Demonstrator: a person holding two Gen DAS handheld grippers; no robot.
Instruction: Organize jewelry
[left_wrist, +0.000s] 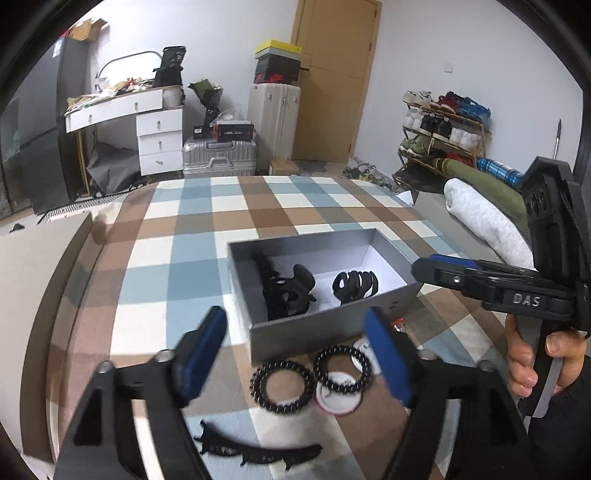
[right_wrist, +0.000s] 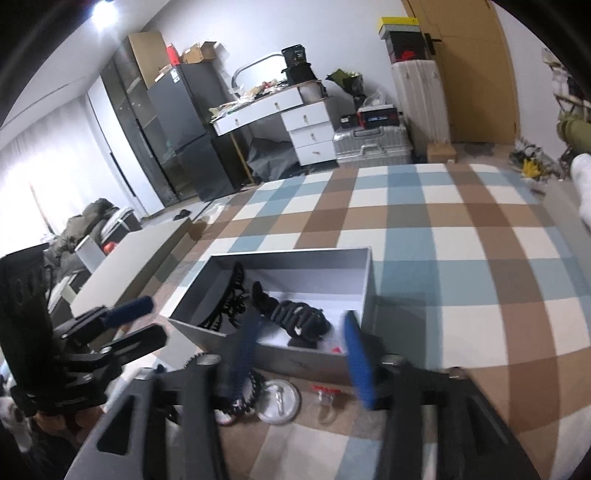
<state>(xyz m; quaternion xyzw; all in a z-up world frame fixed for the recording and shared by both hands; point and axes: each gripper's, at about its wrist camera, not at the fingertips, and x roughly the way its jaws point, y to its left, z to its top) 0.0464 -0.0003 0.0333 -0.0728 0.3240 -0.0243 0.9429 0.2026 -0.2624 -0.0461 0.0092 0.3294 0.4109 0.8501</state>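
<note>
Left gripper (left_wrist: 295, 354) jaws spread wide, empty, above coil hair ties (left_wrist: 282, 384). Right gripper (right_wrist: 301, 354) likewise parted, holding nothing, before grey box (right_wrist: 295, 360).

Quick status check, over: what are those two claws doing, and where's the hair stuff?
Left gripper open, empty. Right gripper open, empty. Clips in box; two coil ties and a flat clip outside. Nothing blocking.
</note>
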